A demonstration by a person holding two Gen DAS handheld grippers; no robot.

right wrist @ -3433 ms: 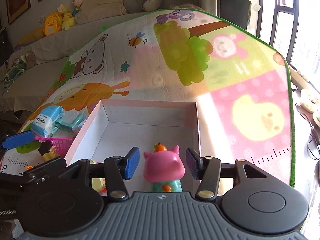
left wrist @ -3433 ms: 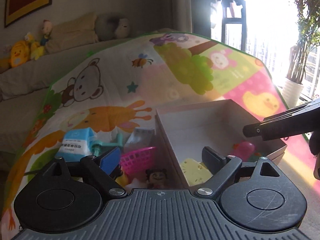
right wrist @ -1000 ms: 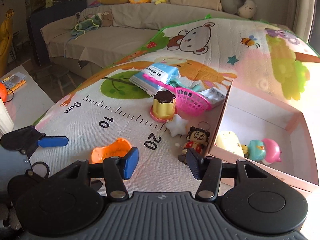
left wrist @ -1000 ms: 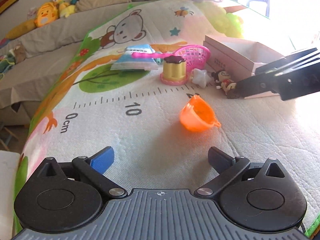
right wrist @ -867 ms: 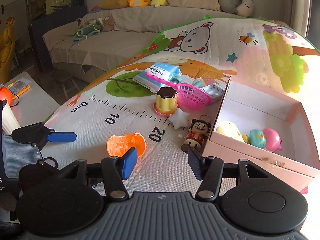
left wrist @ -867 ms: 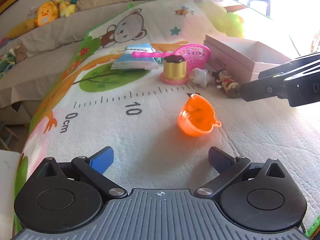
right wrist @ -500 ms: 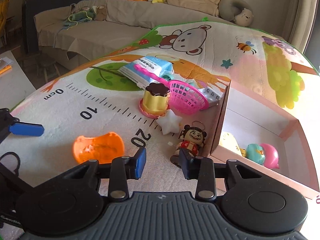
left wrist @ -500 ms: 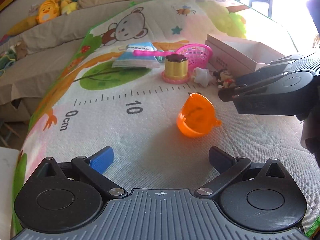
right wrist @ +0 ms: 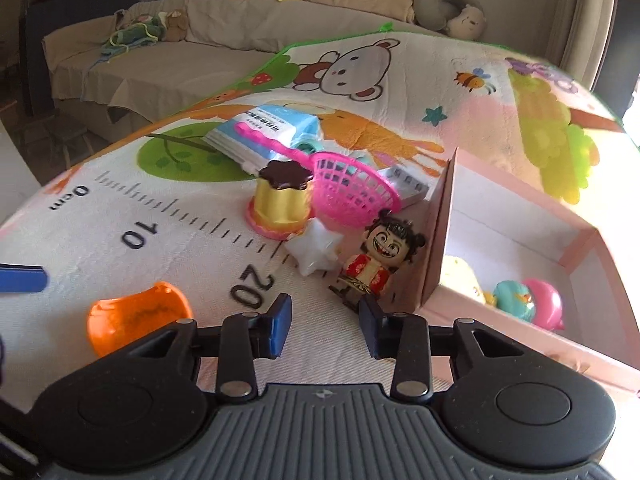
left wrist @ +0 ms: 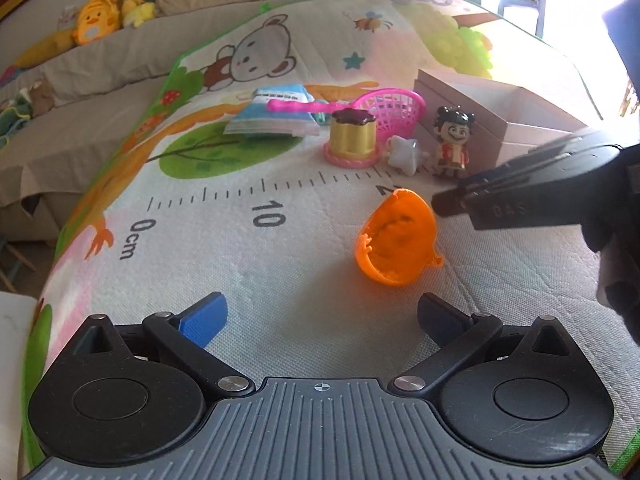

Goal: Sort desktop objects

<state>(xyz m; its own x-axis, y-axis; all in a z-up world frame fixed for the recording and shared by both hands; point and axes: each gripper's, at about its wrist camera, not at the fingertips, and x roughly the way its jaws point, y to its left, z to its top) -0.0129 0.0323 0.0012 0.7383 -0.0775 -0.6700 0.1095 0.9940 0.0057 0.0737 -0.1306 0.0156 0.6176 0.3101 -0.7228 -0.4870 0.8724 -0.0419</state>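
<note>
1. My left tongs (left wrist: pixel 322 316) hang over the play mat (left wrist: pixel 224 264) with the fingers spread wide and nothing between them.
2. The orange cup (left wrist: pixel 398 238) lies tipped on its side ahead of the left tongs, a little toward their right finger, its mouth turned toward me.
3. My right tongs (right wrist: pixel 324 330) are partly spread and empty; from the left camera their black tips sit just beside the orange cup's far right edge.
4. The doll (right wrist: pixel 378 260) stands upright just ahead of the right tongs' right finger, close against the near corner of the pink box (right wrist: pixel 436 240).
5. Left of the doll lies a white star (right wrist: pixel 316 250), touching or nearly touching it; I cannot tell which.
6. Beyond the star stand a yellow pudding toy (right wrist: pixel 280 204) and a pink basket (right wrist: pixel 352 196).
7. Inside the box, to the right of the right tongs, lie a yellow toy (right wrist: pixel 460 276) and a pink-and-teal toy (right wrist: pixel 528 306).
</note>
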